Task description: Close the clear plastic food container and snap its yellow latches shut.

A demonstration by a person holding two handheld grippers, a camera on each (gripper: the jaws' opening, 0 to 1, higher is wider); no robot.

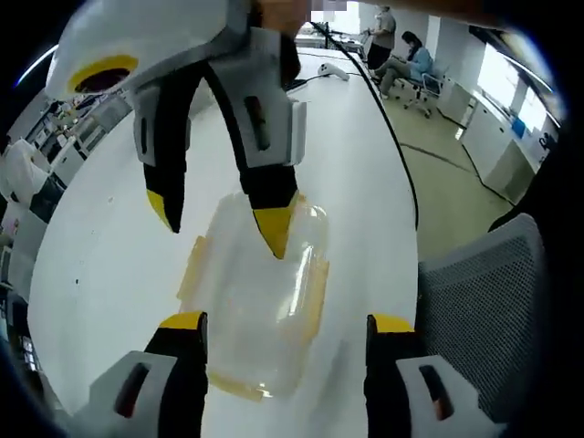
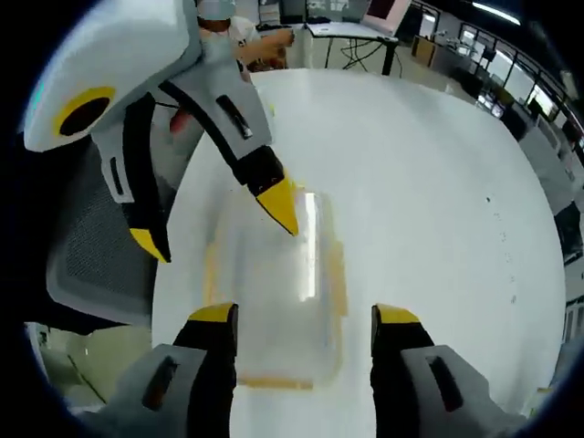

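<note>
- My left claw (image 1: pixel 285 321): spread wide, holding nothing, poised over the near end of the box (image 1: pixel 260 301).
- My right claw (image 2: pixel 303 315): spread as well, empty, straddling the opposite end.
- Box: clear plastic, lid seemingly laid on, lying on the white worktop (image 1: pixel 109 228) near its chair-side edge; yellow latches (image 1: pixel 315 287) along the sides.
- Advice, my judgement: press the lid flat first, then push each latch down squarely, the other claw steadying the box against sliding.
- Beyond: mesh chair (image 1: pixel 488 292) beside that edge.
</note>
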